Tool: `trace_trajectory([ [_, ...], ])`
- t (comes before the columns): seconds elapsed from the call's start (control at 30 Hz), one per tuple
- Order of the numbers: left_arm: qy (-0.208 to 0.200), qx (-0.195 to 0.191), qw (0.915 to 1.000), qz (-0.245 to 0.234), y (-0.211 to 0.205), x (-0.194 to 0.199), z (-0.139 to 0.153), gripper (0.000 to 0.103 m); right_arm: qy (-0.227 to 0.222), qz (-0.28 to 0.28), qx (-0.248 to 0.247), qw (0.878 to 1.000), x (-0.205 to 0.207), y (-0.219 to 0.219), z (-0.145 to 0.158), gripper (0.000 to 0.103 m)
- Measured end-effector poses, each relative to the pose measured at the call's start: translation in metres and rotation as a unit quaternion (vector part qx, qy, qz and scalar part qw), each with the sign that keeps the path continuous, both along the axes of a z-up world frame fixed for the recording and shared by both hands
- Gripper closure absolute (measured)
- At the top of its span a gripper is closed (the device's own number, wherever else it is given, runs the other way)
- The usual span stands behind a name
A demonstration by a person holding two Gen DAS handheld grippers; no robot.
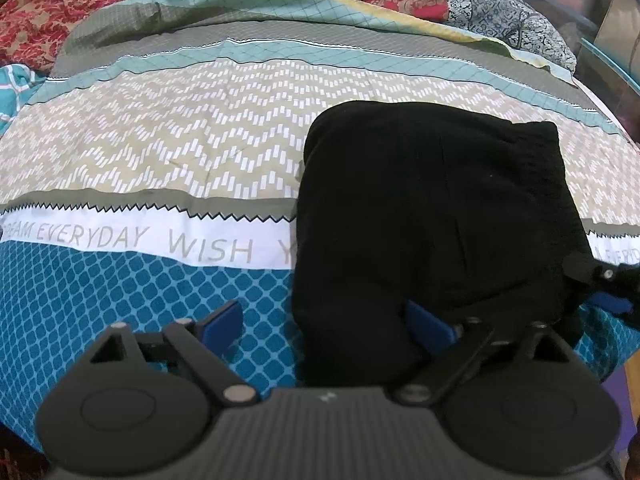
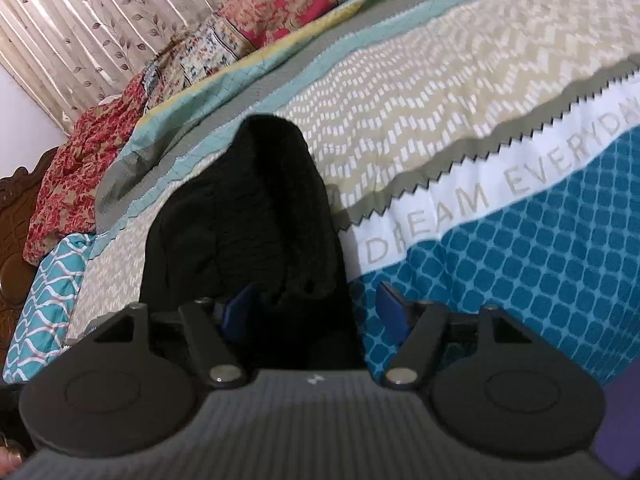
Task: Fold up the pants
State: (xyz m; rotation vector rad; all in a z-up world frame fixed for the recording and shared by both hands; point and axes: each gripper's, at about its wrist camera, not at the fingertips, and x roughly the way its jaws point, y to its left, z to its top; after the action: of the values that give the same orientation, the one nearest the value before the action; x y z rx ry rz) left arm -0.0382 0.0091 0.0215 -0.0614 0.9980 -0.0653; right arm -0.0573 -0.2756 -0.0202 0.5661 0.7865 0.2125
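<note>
The black pants lie folded into a compact bundle on the patterned bedsheet, over its white lettered band. My left gripper is open at the bundle's near left corner. Its right pad rests against the cloth and its left pad is over bare sheet. In the right wrist view the pants stretch away from my right gripper, which is open across the bundle's near right edge. Its left pad is over the cloth and its right pad is over the blue sheet. The right gripper's fingers show at the bundle's right side.
Red floral bedding and a blue-and-white printed cloth are piled along the far side of the bed. A leaf-print curtain, a carved wooden headboard and a teal wavy pillow are on the left. The bed's edge drops off on the right.
</note>
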Motion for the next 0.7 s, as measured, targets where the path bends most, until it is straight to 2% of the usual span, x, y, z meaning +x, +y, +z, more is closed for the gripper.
trace_trajectory([
  [0.17,0.0,0.004,1.0,0.001,0.001,0.001,-0.001,0.007,-0.023,-0.001,-0.017,1.0,-0.004,0.005,0.007,0.033],
  [0.43,-0.004,0.017,0.9998,-0.003,-0.001,0.001,-0.001,0.005,-0.034,0.012,-0.012,0.999,-0.009,0.009,0.011,0.033],
  [0.6,-0.005,0.022,0.9998,-0.002,-0.002,0.001,-0.001,0.004,-0.044,0.029,-0.038,0.998,-0.012,0.021,0.013,0.033],
  [0.7,-0.006,0.024,0.9997,-0.002,-0.002,0.001,-0.001,0.004,-0.035,0.036,-0.048,0.998,-0.011,0.026,0.009,0.033],
])
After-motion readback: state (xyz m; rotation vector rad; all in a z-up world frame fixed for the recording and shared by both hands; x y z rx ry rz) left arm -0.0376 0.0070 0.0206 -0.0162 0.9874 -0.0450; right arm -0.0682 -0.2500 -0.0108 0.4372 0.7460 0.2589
